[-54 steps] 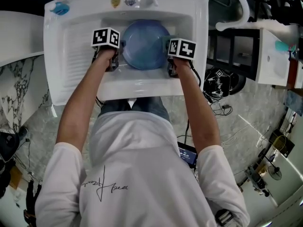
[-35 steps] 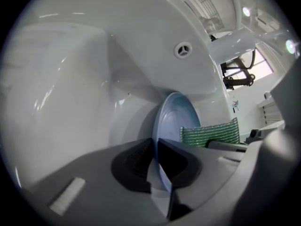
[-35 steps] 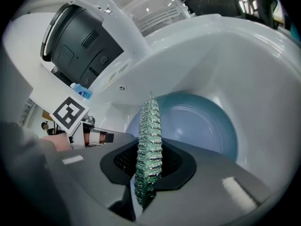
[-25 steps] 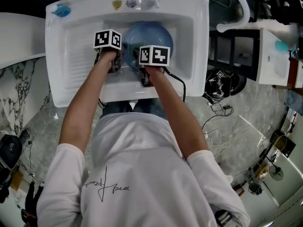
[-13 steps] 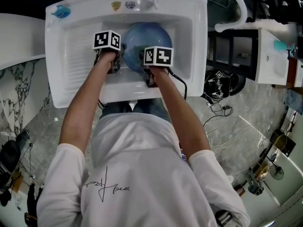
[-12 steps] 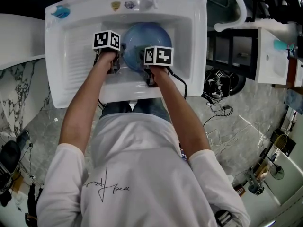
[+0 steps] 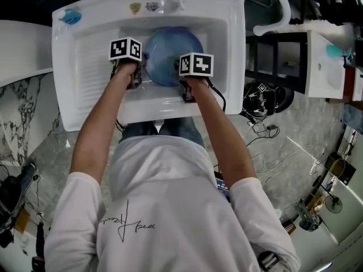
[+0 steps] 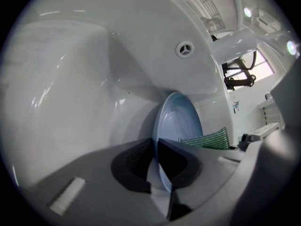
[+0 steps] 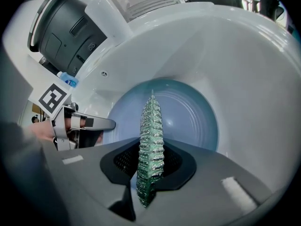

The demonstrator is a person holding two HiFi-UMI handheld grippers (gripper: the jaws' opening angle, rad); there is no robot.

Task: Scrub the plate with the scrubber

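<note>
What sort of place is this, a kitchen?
Probably a lab or studio mock-up rather than a home kitchen: a white sink with a blue plate in it, a second sink nearby, and loose cables on the stone floor.

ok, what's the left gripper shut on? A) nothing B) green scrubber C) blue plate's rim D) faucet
C: the fingers of the left gripper pinch the rim of the blue plate; the green scrubber is in the right gripper.
</note>
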